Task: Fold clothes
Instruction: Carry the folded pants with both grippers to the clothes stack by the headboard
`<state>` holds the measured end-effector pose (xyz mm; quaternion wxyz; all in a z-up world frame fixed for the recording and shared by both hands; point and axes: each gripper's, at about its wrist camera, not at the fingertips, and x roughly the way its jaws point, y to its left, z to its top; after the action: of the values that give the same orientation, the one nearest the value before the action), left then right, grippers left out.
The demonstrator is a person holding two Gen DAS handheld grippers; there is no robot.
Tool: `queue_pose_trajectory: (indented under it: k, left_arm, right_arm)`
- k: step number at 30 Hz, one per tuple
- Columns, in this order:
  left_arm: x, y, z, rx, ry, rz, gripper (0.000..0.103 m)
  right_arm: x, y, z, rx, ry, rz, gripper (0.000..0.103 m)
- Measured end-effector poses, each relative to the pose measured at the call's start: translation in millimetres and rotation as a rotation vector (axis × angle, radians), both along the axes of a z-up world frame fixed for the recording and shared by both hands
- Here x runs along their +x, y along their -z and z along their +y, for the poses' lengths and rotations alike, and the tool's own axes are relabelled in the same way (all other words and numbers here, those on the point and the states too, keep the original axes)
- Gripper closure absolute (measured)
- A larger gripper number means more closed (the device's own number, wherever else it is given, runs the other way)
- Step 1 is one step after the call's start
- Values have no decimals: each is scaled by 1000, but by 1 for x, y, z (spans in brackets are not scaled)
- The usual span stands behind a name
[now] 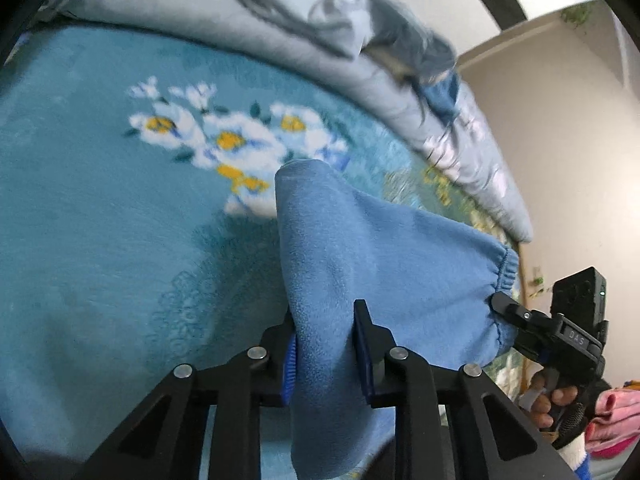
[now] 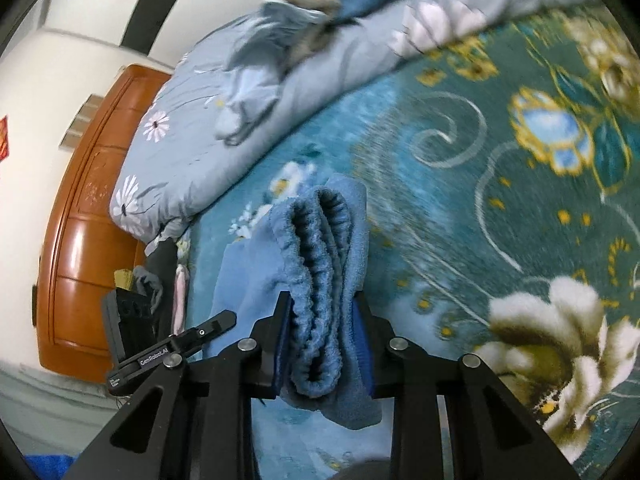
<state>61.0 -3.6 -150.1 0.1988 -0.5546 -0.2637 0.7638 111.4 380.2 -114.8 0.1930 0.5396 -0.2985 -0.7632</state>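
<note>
While both grippers pinch the blue fleece garment, it hangs above the teal floral blanket at the lower centre of each view. The left gripper clamps a plain fold of cloth between its pads; the right gripper is pressed onto the bunched elastic waistband, which looks doubled over. In the left view the right gripper shows at the right edge, biting that elastic hem.

The likeliest trouble, judging from this, is slippage: the waistband is thick and ribbed, so one layer could creep out of the right grip and spoil the alignment. Uneven pulling between the two hands could also twist the fold, and the plush blanket might drag the hanging cloth as it lowers.

The garment's long axis runs between the grippers, from the plain fold toward the lower right of the left view, where the waistband end points. Background blur leaves the grey duvet indistinct.
</note>
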Motion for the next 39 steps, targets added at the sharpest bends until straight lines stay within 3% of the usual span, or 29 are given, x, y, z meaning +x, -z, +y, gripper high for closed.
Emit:
queue_pose_trajectory:
  k: [6,11,17,22,31,39]
  left_arm:
    - [4,-51,-54,12,-98,114,77]
    - [18,-100,-129,21,-250,242,77]
    - [54,-141,-236,-10,-471,337,77]
    - [86,-168,-318,-42,-652,404,77]
    - [143,-172,-426,-143,-907,417,77]
    - [165,-141,-469,-176,-1025,375,77]
  right_arm:
    - [-24,-54,-53,26,-121,95,73]
    - [-57,-106,-132,43,-276,181,73]
    - [-93,-168,-267,56,-526,278,74]
    - [-111,-197,-399,30,-741,321,74]
    - [-107,-196,-591,3,-1056,325,74]
    - [-106,-153,-680,7,-1210,260,74]
